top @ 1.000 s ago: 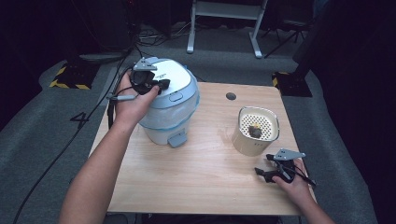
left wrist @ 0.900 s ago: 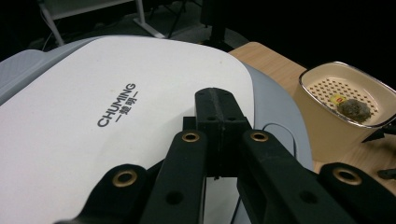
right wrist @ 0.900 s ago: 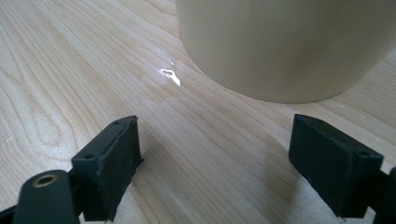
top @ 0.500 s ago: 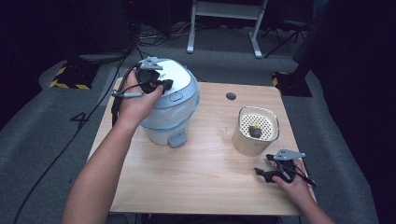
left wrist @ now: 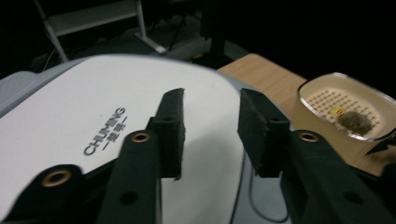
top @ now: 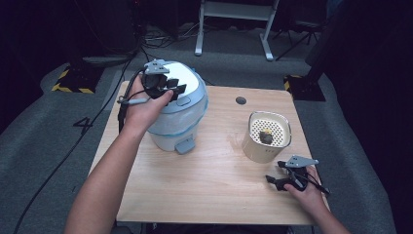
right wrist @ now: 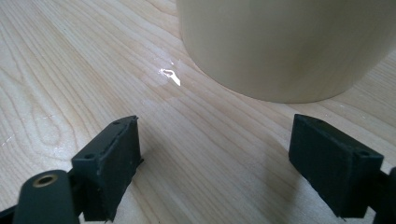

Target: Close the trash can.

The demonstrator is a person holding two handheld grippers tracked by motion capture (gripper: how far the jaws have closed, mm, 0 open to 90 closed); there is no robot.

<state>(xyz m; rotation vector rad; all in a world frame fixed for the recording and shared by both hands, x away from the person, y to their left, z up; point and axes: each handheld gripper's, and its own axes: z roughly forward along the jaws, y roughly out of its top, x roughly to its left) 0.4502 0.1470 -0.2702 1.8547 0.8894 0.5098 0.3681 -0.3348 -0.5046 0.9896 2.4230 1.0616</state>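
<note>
Left gripper [left wrist: 210, 133] part-open, empty, over appliance lid [left wrist: 116, 116]

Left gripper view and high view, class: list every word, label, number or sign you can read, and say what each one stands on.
"CHUMING": on the white lid of the rice cooker.
Small characters under it: too blurred to read.
"4": on the grey floor left of the table.
Yellow tag in the cream container: too small to read.
</note>
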